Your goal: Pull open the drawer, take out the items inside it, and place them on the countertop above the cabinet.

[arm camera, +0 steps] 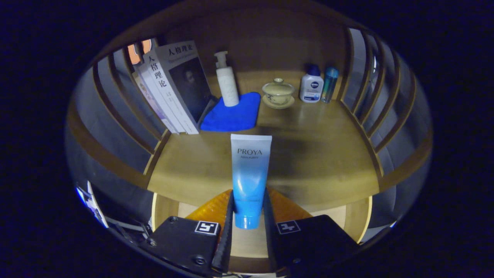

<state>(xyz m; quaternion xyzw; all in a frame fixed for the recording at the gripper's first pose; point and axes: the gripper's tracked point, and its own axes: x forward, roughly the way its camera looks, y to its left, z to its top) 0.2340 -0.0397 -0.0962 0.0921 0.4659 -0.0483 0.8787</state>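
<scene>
My gripper (249, 216) is shut on a blue and white cosmetic tube (250, 173), both fingers pressing its lower part near the cap. The tube stands upright between the fingers, its flat white end reaching up over the front edge of the wooden countertop (316, 154). Below the countertop the drawer (357, 220) is pulled open. An orange packet (210, 210) lies inside it, behind the fingers and partly hidden by them.
At the back of the countertop stand leaning books (173, 85), a white pump bottle (227, 79) on a blue cloth (231, 114), a lidded tea bowl on a saucer (278, 93), a small white bottle (312, 84) and a slim teal bottle (330, 83). Wooden slat rails (370, 108) flank both sides.
</scene>
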